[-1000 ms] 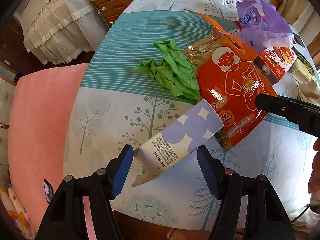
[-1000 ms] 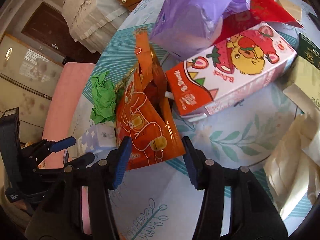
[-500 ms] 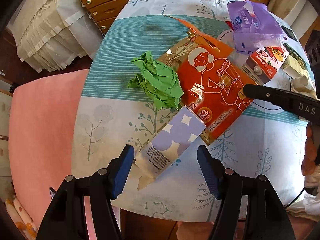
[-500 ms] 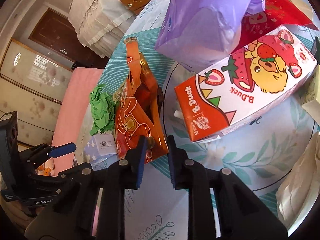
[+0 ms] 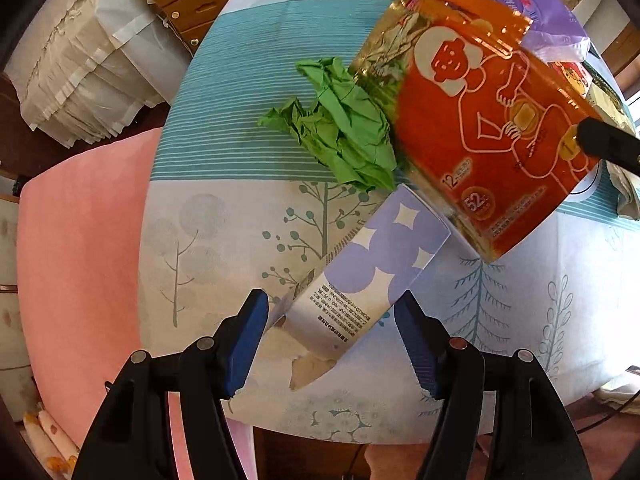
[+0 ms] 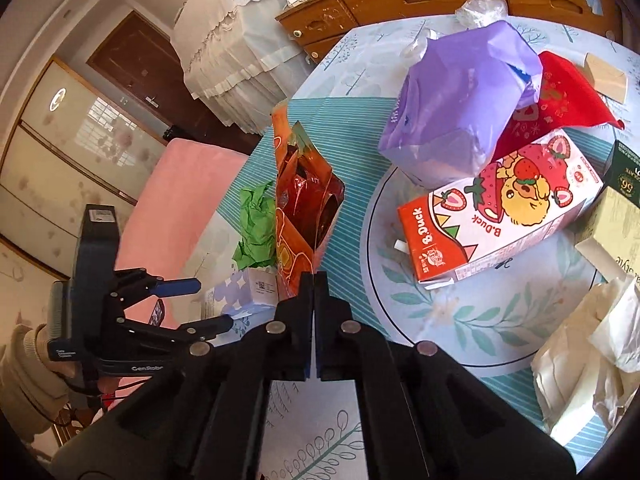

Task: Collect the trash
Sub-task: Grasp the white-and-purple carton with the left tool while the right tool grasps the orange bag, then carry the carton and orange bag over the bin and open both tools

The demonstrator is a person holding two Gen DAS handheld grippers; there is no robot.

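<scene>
My right gripper is shut on the bottom edge of an orange foil bag, which hangs tilted above the table with its torn top open. In the left wrist view the bag is raised over crumpled green paper, and one black finger of the right gripper pinches its right edge. My left gripper points straight down and is open. A lavender and white carton lies on the tablecloth with its near end between the blue pads, which stand apart from it.
On a round plate lie a strawberry carton and a purple plastic bag, with a red bag behind. White crumpled paper lies at the right. A pink chair stands left of the table, with a wooden dresser beyond.
My right gripper closed on the orange bag and lifted it off the table. The bag now hangs above the green paper. The left gripper stays open over the lavender carton.
</scene>
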